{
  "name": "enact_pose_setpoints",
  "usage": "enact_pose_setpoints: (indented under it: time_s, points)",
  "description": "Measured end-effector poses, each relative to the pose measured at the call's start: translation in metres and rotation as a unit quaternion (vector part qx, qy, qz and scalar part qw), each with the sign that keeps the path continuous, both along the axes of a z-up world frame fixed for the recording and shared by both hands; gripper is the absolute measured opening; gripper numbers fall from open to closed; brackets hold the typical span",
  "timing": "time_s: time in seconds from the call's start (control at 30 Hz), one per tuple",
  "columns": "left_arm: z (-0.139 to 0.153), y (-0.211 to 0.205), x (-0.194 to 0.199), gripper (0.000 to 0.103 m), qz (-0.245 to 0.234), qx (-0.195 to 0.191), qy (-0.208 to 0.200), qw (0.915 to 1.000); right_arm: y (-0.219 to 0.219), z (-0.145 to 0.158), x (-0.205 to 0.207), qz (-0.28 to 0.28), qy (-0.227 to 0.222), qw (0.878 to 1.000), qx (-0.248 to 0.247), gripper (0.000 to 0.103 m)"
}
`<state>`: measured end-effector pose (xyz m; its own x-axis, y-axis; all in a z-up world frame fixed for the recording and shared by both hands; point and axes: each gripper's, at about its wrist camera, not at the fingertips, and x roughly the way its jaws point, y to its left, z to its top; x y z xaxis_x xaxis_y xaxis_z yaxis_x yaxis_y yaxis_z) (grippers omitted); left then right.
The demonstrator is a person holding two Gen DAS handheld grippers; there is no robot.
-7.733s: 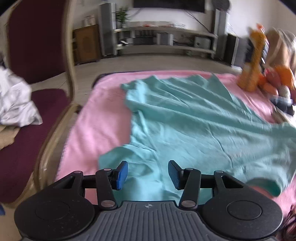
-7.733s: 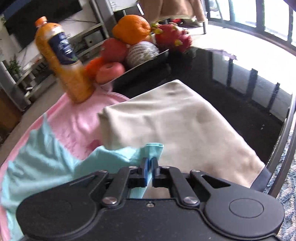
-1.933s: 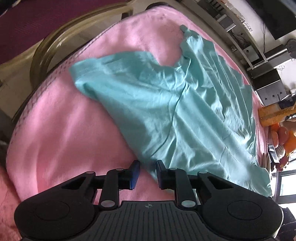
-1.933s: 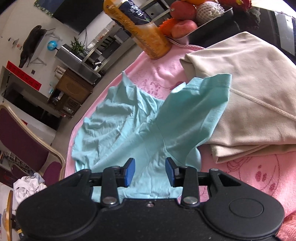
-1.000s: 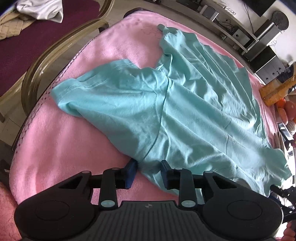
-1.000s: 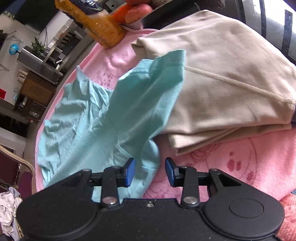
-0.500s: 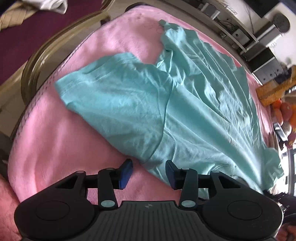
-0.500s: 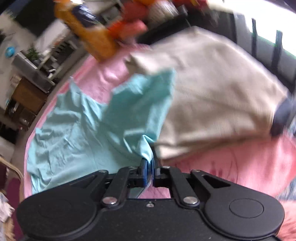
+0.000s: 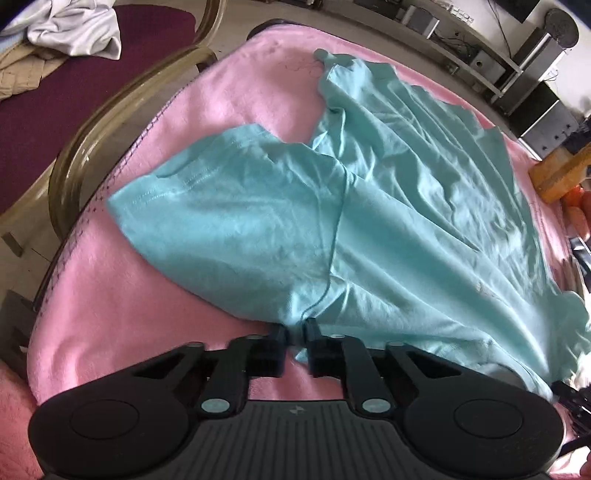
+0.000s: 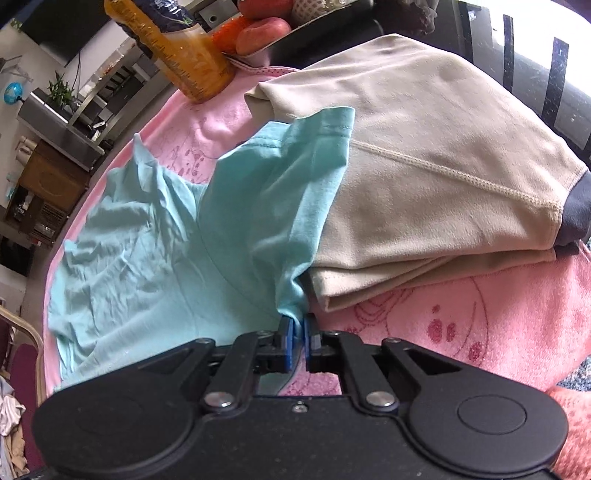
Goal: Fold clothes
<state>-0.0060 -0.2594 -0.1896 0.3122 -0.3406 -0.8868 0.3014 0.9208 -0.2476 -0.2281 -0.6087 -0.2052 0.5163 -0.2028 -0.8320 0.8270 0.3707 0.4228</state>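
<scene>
A teal T-shirt (image 9: 388, 221) lies spread and wrinkled on a pink blanket (image 9: 110, 314). My left gripper (image 9: 294, 334) is shut on the shirt's near edge by the left sleeve seam. In the right wrist view the same teal T-shirt (image 10: 166, 251) has its right sleeve draped onto a folded beige garment (image 10: 443, 166). My right gripper (image 10: 297, 338) is shut on the shirt's edge below that sleeve.
A maroon chair (image 9: 55, 110) with a curved wooden arm stands at the left, with white clothes (image 9: 74, 26) on its seat. An orange juice bottle (image 10: 177, 48) and a tray of fruit (image 10: 266, 29) stand at the far right of the blanket.
My left gripper has closed on the shirt's near edge; half a second ago it was open. My right gripper stays shut on the shirt, having closed between one second and half a second ago.
</scene>
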Motion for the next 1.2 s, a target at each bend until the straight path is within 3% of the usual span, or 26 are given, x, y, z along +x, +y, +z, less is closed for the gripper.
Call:
enact_pose_setpoints:
  time_s: [0.27, 0.47, 0.67, 0.8, 0.9, 1.0, 1.2]
  points:
    - [0.045, 0.012, -0.019, 0.004, -0.007, 0.005, -0.087, 0.9962, 0.013, 0.025, -0.002, 0.024, -0.041, 0.998, -0.041, 0.005]
    - [0.074, 0.036, -0.016, 0.004, 0.016, -0.01, -0.1, 0.9948, 0.02, 0.039, -0.021, 0.016, -0.093, 0.995, -0.019, 0.005]
    - [0.02, 0.03, -0.002, 0.004, 0.017, 0.055, -0.045, 0.9973, 0.03, 0.023, -0.01, 0.032, -0.034, 0.999, -0.012, 0.005]
    - [0.006, 0.02, -0.009, 0.011, -0.01, 0.097, -0.045, 0.9943, 0.039, 0.017, 0.004, 0.061, 0.019, 0.997, -0.045, 0.005]
    - [0.016, 0.019, -0.015, 0.021, -0.021, 0.118, -0.053, 0.9913, 0.042, 0.017, 0.006, 0.067, 0.039, 0.996, -0.052, 0.011]
    - [0.037, 0.028, -0.022, 0.022, -0.027, 0.107, -0.058, 0.9922, 0.038, 0.03, -0.003, 0.053, 0.01, 0.998, -0.041, 0.019]
    - [0.091, 0.033, -0.023, 0.023, -0.035, 0.087, -0.142, 0.9855, 0.033, 0.088, 0.001, 0.068, -0.051, 0.993, -0.08, 0.03]
